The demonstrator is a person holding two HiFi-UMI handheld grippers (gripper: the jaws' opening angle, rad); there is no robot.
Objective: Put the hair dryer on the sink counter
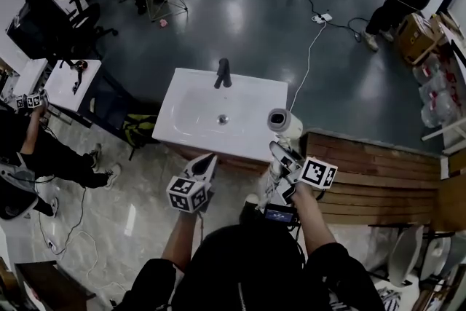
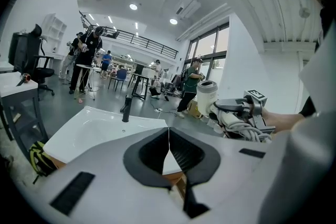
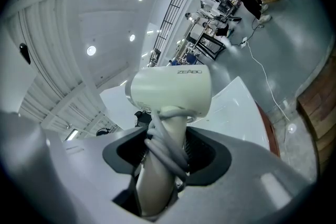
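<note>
Hair dryer: a cream-white dryer was seen held by its handle, nozzle end up, with its grey cord wound round the handle.
Place of the hair dryer: it was held in the air at the front right corner of the sink counter, and had not been set down on it.
Right gripper: its jaws were kept wide apart and were closed on the cord-wrapped handle, which filled the gap between the dark fingers.
Left gripper: its jaws were brought fully together, tips touching, and nothing was held between them.
Left gripper's position: it was held near the counter's front edge, to the left of the right gripper and apart from it.
Basin: a white basin with a drain was sunk in the counter top, and a black faucet was stood at its far edge.
Right of the counter: wooden planking was laid alongside.
Left of the counter: a small white table was placed, with a black office chair beyond it.
Floor: a white power strip with a white cable was seen well beyond the counter.
Background: several people were seen standing at the far tables.
</note>
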